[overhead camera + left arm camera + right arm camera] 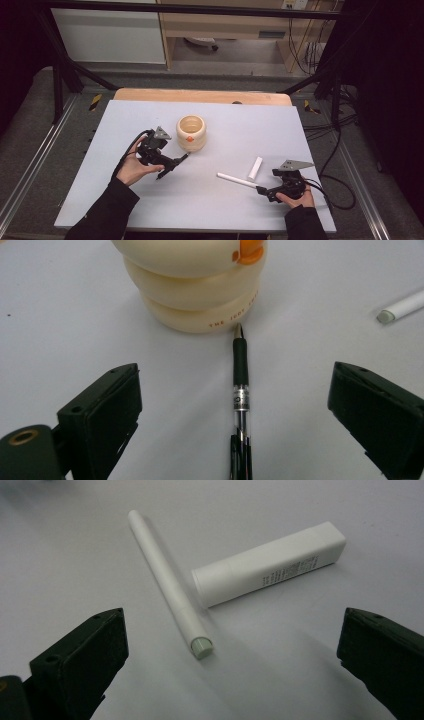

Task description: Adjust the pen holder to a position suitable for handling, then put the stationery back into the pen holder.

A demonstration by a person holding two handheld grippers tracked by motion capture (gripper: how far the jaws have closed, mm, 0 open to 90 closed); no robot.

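both grippers sit low with jaws wide apart, gripping nothing. left gripper (235,405) straddles a black pen (240,385) lying on the table, tip touching the cream pot (195,285), probably headed in there. right gripper (225,655) faces the white pen (167,582) and its cap (270,562).

Black pen (240,385) flat on the table, left of centre, tip just short of the cream ringed pot (191,132). Right of centre, thin white stick (167,582) and white tube (270,562), both flat, close together.

The pen's (241,390) rear end is cut off by the bottom edge.
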